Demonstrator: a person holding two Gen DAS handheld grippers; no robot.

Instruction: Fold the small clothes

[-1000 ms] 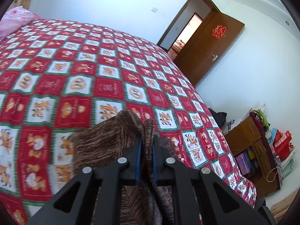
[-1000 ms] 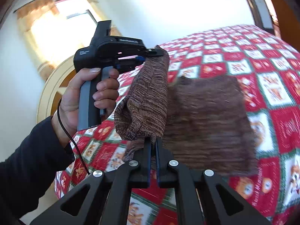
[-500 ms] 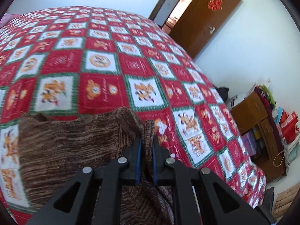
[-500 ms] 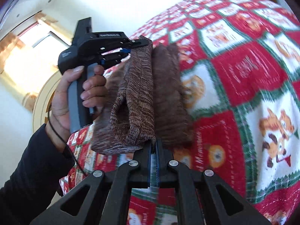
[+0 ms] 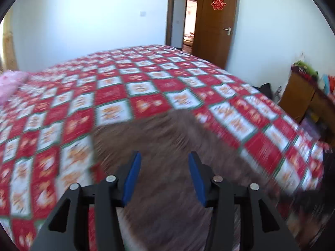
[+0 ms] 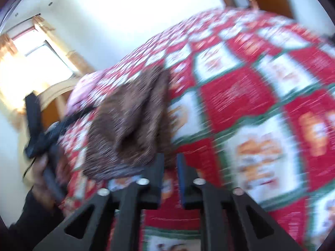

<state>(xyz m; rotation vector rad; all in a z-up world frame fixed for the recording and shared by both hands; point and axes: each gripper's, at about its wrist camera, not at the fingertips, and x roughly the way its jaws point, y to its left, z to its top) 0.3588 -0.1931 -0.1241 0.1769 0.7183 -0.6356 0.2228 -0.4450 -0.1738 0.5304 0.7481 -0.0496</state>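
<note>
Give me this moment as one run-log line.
left gripper: open, jaws just opening, off cloth | right gripper: open, jaws just opening | brown knit garment: folded on bedspread

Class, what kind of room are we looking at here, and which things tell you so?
Most likely a bedroom at home: a large bed with a red patterned quilt, a pink pillow at its head, and a wooden door.

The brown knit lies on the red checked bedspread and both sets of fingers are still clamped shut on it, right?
Not quite: the brown knit does lie on the bedspread, but both sets of fingers have just been opening. The left wrist view shows the left fingers apart; the right wrist view shows the right fingers parted, off the cloth.
</note>
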